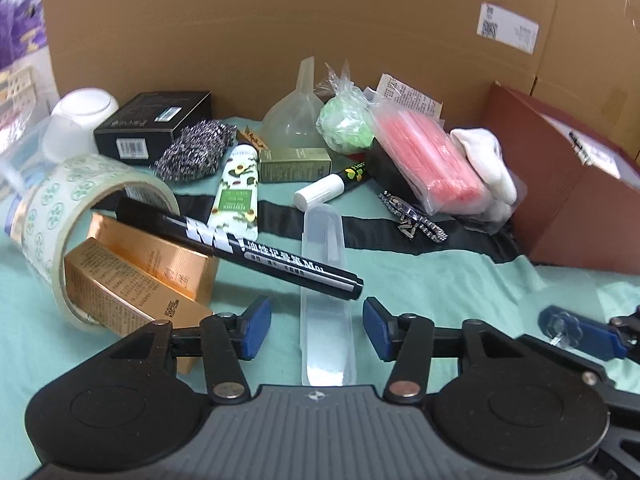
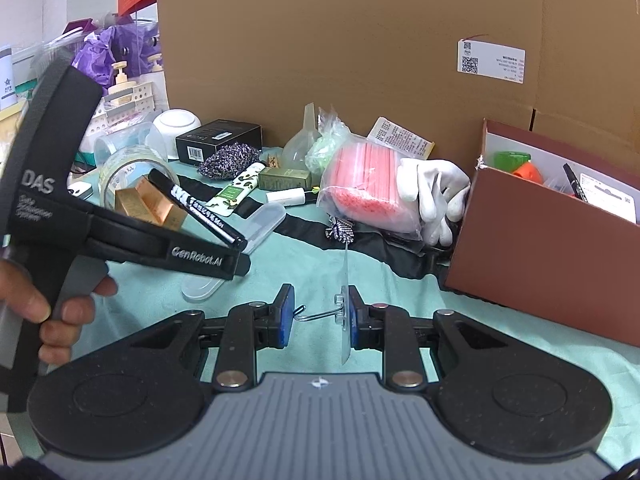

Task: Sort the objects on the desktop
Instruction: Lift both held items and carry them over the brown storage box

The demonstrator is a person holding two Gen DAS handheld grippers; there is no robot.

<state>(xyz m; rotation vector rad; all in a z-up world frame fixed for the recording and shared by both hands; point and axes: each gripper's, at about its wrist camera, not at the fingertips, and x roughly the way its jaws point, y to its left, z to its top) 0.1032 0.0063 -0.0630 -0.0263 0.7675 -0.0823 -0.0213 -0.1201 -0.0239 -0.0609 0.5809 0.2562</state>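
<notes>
Teal cloth covers the tabletop (image 1: 440, 280), and most of the clutter on it is unsorted. The red-brown box (image 2: 540, 256) is the landmark: it already holds a green and an orange item, a pen and a carded pack, so I judge the sorting begun but far from finished.

The right gripper (image 2: 321, 314), just short of the box's near corner, is closed on a clear adhesive hook (image 2: 345, 316), its plastic plate flat against one pad and its wire hook pressed against the other; it appears bound for the box.

The left gripper (image 1: 316, 328), well apart from the box, stands open with its pads astride a clear plastic case (image 1: 326, 304) but not touching it. A black marker (image 1: 240, 246) lies propped across a tape roll (image 1: 60, 216) and gold cartons (image 1: 132, 280), its tip over the case.

Nearer the box wait a bag of pink straws (image 1: 432, 160), white gloves (image 1: 488, 164), a rhinestone clip (image 1: 416, 220), a funnel (image 1: 296, 116), steel wool (image 1: 192, 152) and a black carton (image 1: 152, 124).
</notes>
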